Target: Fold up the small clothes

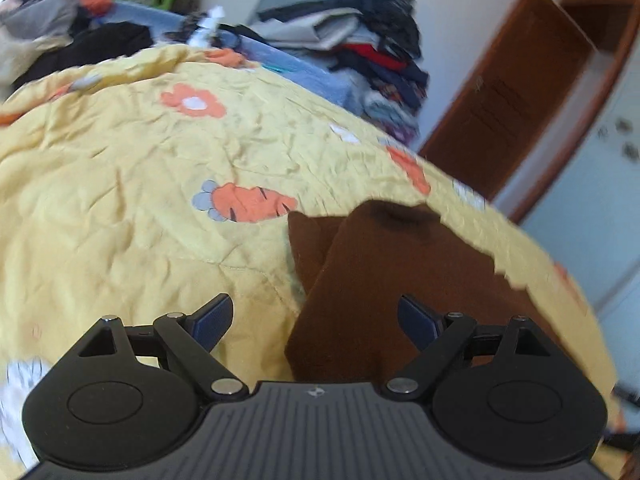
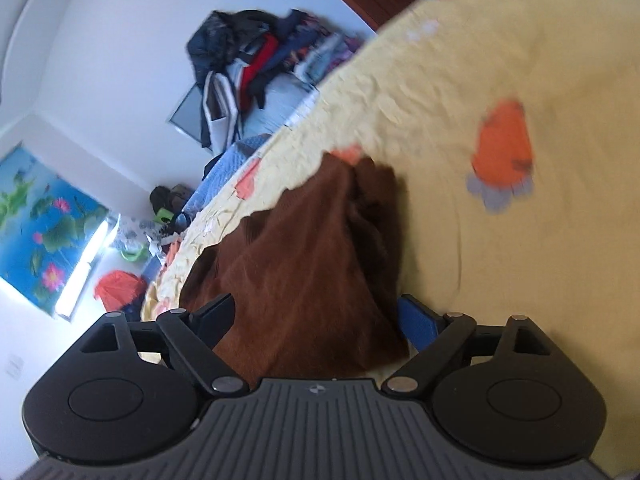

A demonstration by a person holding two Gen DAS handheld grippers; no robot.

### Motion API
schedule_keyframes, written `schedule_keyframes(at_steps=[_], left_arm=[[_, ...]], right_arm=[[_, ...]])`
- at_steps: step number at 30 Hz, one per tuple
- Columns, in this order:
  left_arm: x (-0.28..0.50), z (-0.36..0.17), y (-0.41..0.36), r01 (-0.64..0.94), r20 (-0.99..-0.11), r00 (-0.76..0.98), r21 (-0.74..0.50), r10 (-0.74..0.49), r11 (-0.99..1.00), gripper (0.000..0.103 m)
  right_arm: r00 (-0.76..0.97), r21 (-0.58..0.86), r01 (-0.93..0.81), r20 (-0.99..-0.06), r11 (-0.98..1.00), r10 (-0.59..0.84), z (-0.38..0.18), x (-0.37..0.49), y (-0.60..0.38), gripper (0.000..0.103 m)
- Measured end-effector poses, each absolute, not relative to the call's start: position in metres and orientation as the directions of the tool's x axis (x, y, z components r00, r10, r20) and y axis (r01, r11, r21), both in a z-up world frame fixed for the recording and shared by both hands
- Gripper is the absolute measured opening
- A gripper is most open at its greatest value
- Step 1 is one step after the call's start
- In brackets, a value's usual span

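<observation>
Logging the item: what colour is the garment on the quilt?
Plain dark brown garment, no pattern visible; clearest in the left wrist view.

Bed with yellow carrot-print quilt (image 1: 140,240), brown garment (image 1: 380,288) lying on it, clothes pile (image 1: 372,52) behind

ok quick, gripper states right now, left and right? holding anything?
Left gripper: open, holding nothing; the brown garment lies on the bed under it.
Right gripper: open, holding nothing; same garment lies between its fingers, not pinched.
</observation>
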State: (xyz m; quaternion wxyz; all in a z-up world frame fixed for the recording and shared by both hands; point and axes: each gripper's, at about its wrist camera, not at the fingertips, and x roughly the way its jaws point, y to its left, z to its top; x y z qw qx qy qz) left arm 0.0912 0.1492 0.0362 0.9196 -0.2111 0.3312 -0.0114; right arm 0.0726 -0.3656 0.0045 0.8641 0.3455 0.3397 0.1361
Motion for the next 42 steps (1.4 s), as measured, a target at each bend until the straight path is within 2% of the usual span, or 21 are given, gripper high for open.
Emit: schedule_keyframes(at_steps=[3, 4, 5, 7, 8, 9, 14, 17, 19, 21, 22, 23, 24, 26, 28, 32, 33, 34, 35, 36, 42], left_arm=[[0.102, 0.03, 0.143, -0.052, -0.638, 0.743, -0.353, -0.2, 0.934, 0.089], [0.102, 0.029, 0.139, -0.021, -0.633, 0.744, -0.345, -0.216, 0.938, 0.081], [0.103, 0.03, 0.135, 0.007, -0.629, 0.745, -0.326, -0.223, 0.945, 0.052], [0.107, 0.029, 0.126, 0.038, -0.653, 0.723, -0.289, -0.226, 0.957, 0.018], [0.108, 0.029, 0.124, 0.04, -0.663, 0.714, -0.279, -0.223, 0.96, 0.013], [0.108, 0.03, 0.125, 0.042, -0.661, 0.716, -0.278, -0.223, 0.96, 0.011], [0.085, 0.052, 0.159, 0.012, -0.602, 0.759, -0.369, -0.249, 0.929, 0.004], [0.086, 0.026, 0.167, -0.044, -0.684, 0.711, -0.276, -0.164, 0.96, 0.004], [0.08, 0.016, 0.172, -0.044, -0.699, 0.684, -0.326, -0.209, 0.944, 0.006], [0.071, 0.019, 0.176, -0.082, -0.705, 0.675, -0.366, -0.219, 0.927, 0.015], [0.065, 0.018, 0.181, -0.107, -0.697, 0.674, -0.418, -0.243, 0.902, 0.03], [0.058, 0.016, 0.186, -0.138, -0.673, 0.687, -0.492, -0.275, 0.86, 0.05], [0.05, 0.013, 0.19, -0.166, -0.637, 0.709, -0.567, -0.302, 0.807, 0.062], [0.042, 0.009, 0.191, -0.195, -0.575, 0.742, -0.677, -0.345, 0.709, 0.096], [0.042, 0.005, 0.183, -0.225, -0.539, 0.768, -0.733, -0.346, 0.642, 0.1], [0.064, 0.008, 0.155, -0.245, -0.536, 0.794, -0.713, -0.287, 0.657, 0.098], [0.071, 0.01, 0.149, -0.25, -0.548, 0.791, -0.694, -0.27, 0.676, 0.095], [0.078, 0.011, 0.144, -0.258, -0.567, 0.783, -0.672, -0.257, 0.695, 0.073], [0.086, 0.01, 0.141, -0.274, -0.602, 0.758, -0.644, -0.251, 0.715, 0.031], [0.092, 0.007, 0.139, -0.305, -0.639, 0.737, -0.605, -0.22, 0.735, 0.019], [0.068, 0.028, 0.145, -0.186, -0.594, 0.75, -0.612, -0.292, 0.768, 0.011]], right_arm=[[0.71, 0.588, -0.067, -0.539, 0.806, 0.453, 0.011, 0.081, -0.357, 0.088], [0.697, 0.554, -0.097, -0.555, 0.827, 0.454, 0.011, 0.084, -0.351, 0.087], [0.681, 0.528, -0.126, -0.569, 0.84, 0.461, 0.011, 0.088, -0.346, 0.084], [0.646, 0.479, -0.178, -0.602, 0.86, 0.469, 0.008, 0.094, -0.335, 0.061], [0.623, 0.466, -0.19, -0.623, 0.864, 0.473, 0.006, 0.096, -0.332, 0.033], [0.602, 0.462, -0.195, -0.64, 0.865, 0.478, 0.004, 0.099, -0.33, 0.016], [0.62, 0.539, -0.224, -0.563, 0.812, 0.546, 0.027, 0.075, -0.352, 0.015], [0.548, 0.522, -0.138, -0.667, 0.842, 0.504, -0.001, 0.072, -0.365, 0.02], [0.568, 0.565, -0.113, -0.638, 0.817, 0.52, -0.002, 0.062, -0.374, 0.028], [0.617, 0.608, -0.074, -0.595, 0.791, 0.515, 0.007, 0.049, -0.385, 0.076], [0.642, 0.631, -0.056, -0.57, 0.773, 0.512, 0.01, 0.042, -0.39, 0.083], [0.647, 0.67, -0.046, -0.545, 0.741, 0.533, 0.01, 0.036, -0.394, 0.087], [0.632, 0.708, -0.032, -0.532, 0.706, 0.563, 0.006, 0.034, -0.397, 0.086], [0.6, 0.734, 0.004, -0.545, 0.679, 0.585, -0.002, 0.032, -0.393, 0.086], [0.602, 0.729, 0.004, -0.549, 0.684, 0.581, -0.007, 0.035, -0.383, 0.086], [0.631, 0.78, 0.059, -0.513, 0.623, 0.582, -0.013, 0.057, -0.369, 0.087], [0.641, 0.793, 0.067, -0.499, 0.605, 0.584, -0.017, 0.064, -0.364, 0.078], [0.643, 0.801, 0.084, -0.498, 0.593, 0.582, -0.021, 0.07, -0.361, 0.069], [0.629, 0.802, 0.11, -0.514, 0.588, 0.583, -0.026, 0.078, -0.356, 0.038], [0.613, 0.803, 0.131, -0.527, 0.582, 0.588, -0.031, 0.083, -0.355, 0.021], [0.636, 0.785, 0.033, -0.494, 0.618, 0.593, -0.017, 0.064, -0.355, 0.018]])
